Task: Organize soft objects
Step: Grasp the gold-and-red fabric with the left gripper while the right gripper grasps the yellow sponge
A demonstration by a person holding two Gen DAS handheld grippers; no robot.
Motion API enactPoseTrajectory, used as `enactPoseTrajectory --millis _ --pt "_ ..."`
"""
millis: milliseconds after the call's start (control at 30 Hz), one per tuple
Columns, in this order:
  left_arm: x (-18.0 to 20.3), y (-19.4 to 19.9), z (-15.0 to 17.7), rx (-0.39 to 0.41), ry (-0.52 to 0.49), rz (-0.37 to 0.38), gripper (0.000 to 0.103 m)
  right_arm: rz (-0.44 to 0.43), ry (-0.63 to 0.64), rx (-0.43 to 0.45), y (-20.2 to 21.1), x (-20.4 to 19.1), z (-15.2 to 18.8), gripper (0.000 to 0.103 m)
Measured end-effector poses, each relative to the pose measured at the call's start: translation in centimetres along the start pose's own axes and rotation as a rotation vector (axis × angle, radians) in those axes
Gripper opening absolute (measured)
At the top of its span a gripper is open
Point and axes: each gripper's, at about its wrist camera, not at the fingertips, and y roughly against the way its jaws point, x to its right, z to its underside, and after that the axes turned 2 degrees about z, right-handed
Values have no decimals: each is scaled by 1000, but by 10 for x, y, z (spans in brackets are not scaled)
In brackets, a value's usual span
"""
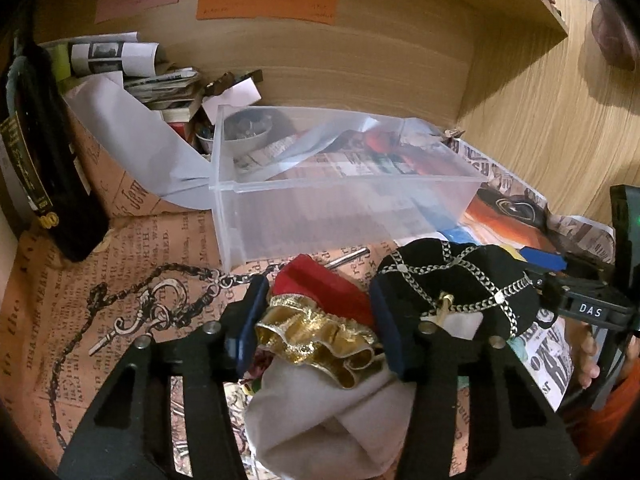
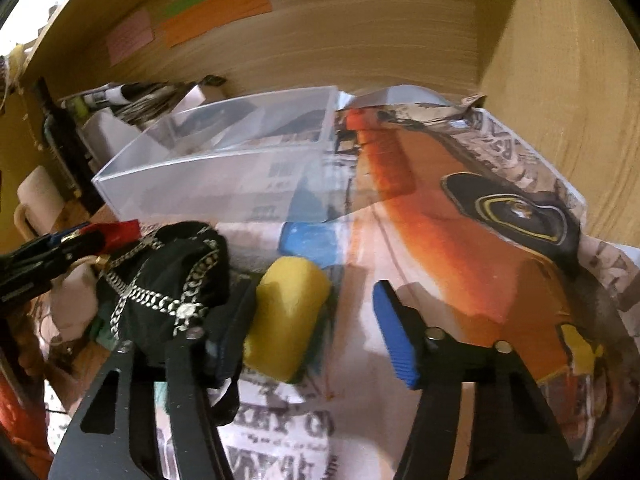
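Note:
In the left wrist view my left gripper (image 1: 320, 328) stands around a red cloth piece with a gold ruffled trim (image 1: 320, 336); the blue pads sit at its sides, and a grey-white cloth (image 1: 320, 412) lies under it. A black pouch with silver chains (image 1: 460, 280) lies just right of it, also in the right wrist view (image 2: 168, 280). My right gripper (image 2: 320, 332) is open, with a yellow sponge (image 2: 288, 320) between its fingers near the left one. A blue sponge (image 2: 308, 240) lies beyond. A clear plastic bin (image 1: 340, 200) stands behind.
A dark bottle (image 1: 36, 160) stands at the left. Papers and a bowl (image 1: 244, 132) pile up behind the bin. Printed newspaper sheets (image 2: 460, 240) cover the surface. Wooden walls (image 1: 360, 60) close the back and right. A white mug (image 2: 36, 200) stands at the far left.

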Motion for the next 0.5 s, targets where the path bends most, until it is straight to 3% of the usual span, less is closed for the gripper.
enactPoseTrajectory --millis 167,300,367,500 --pt "-1 3 1 14 0 25 39 -57 9 -18 -5 -4 0 34" --pt "4 9 0 32 -13 30 31 -44 26 -3 -2 -9 1 28" --pt "6 14 -2 49 -21 35 16 -40 26 6 0 -9 1 27" --pt "8 25 -10 80 -31 55 15 -16 26 46 8 -9 0 25"
